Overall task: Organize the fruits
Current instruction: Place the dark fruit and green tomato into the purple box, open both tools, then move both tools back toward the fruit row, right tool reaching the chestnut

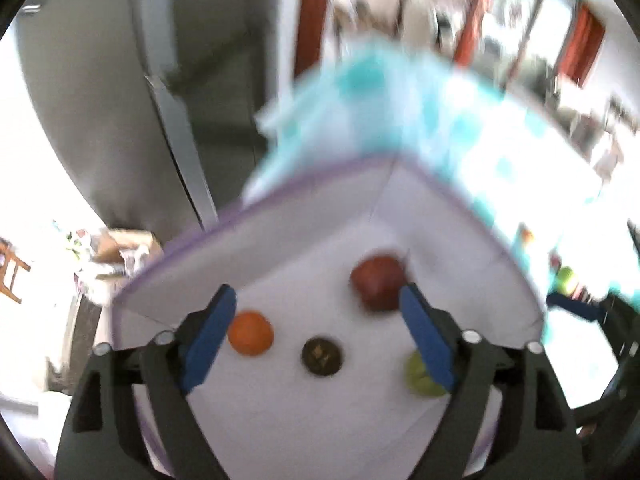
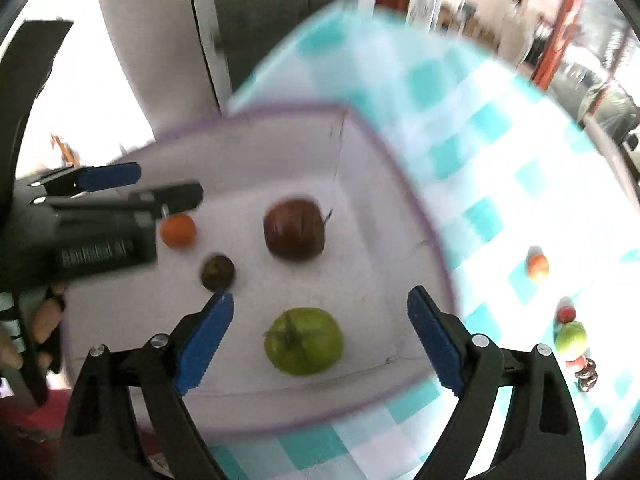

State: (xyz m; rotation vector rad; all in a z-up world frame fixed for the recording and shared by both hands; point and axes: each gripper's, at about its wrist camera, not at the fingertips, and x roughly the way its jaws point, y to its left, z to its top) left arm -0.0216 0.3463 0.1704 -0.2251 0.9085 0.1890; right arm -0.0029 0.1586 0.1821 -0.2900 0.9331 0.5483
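Both tools hang above a white box with a purple rim (image 2: 404, 184), tilted steeply downward so that each camera looks into it. The box sits on a worktop covered by a teal-and-white checked cloth (image 2: 492, 128).

The left hand-held gripper (image 1: 316, 320) has its blue pads (image 1: 208, 340) spread wide apart with nothing between them but the box floor below. In the right wrist view the same tool reaches in from 9 o'clock, lying nearly level across the picture, with the fingers of the person's hand (image 2: 44, 320) wrapped round its handle at the left edge.

The right hand-held gripper (image 2: 320, 336) also stands wide apart and clamps nothing; a green tomato-like fruit (image 2: 304, 340) lies on the box floor between and beyond its pads, clear of both. Its stalk end faces toward 9 o'clock in that view, and the fruit is slightly wider than tall.

Four fruits lie in the box, apart from one another. Seen from the right wrist, a dark red apple-like fruit (image 2: 295, 229) is at 12 o'clock from the green one, near the far corner, a thin stem sticking out toward 3 o'clock. A small orange fruit (image 2: 178, 230) lies at 10 o'clock, just beside the tip of the left tool. A small dark brown round fruit (image 2: 217, 272) sits between the orange and the green one.

Outside the box, at 3 o'clock on the cloth, lie more fruits: an orange-red one (image 2: 537, 267), and further down a green one (image 2: 571, 339) with small red ones beside it. The pictures are blurred.
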